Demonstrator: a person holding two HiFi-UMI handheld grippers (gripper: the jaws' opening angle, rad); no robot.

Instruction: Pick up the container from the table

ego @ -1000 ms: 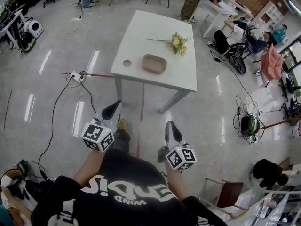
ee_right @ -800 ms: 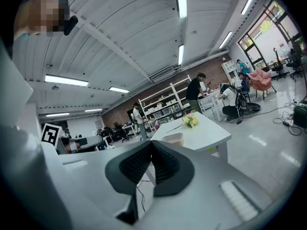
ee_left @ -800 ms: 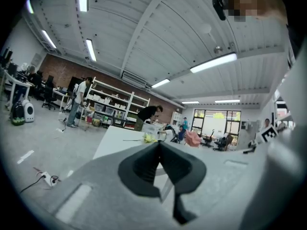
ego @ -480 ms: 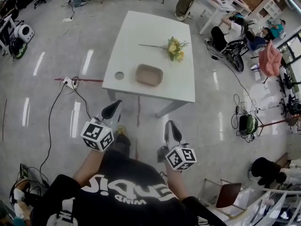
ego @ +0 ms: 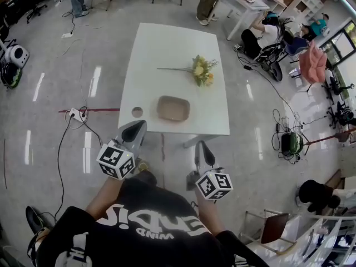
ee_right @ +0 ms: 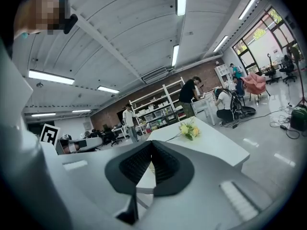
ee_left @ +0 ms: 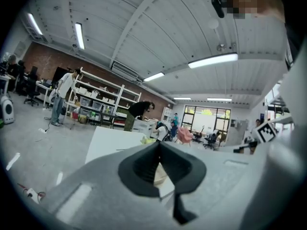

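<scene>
While both claws are carried ahead of the person's black shirt with white lettering [ego: 143,221], neither holds anything. The left claw [ego: 134,130] has its jaws closed tip to tip, and so does the right claw [ego: 203,149]. Each carries a white cube with black square markers behind it. In the head view, the left claw's tip lies at the near left edge of the white rectangular tabletop [ego: 167,46], while the right claw sits just short of that edge, over the glossy grey floor [ego: 39,149].

The tan, shallow, rounded-rectangular container [ego: 173,108] rests on the near part of the tabletop, close to its front edge and apart from both claws. A small grey round spot [ego: 137,112] lies just left of it. Beyond the container, near the tabletop's middle, lies a sprig of yellow flowers with a long thin stem [ego: 201,71], the stem pointing left. A white power strip [ego: 74,114] with black cables lies on the floor left of the table. Further off stand white desks, with people around them.
</scene>
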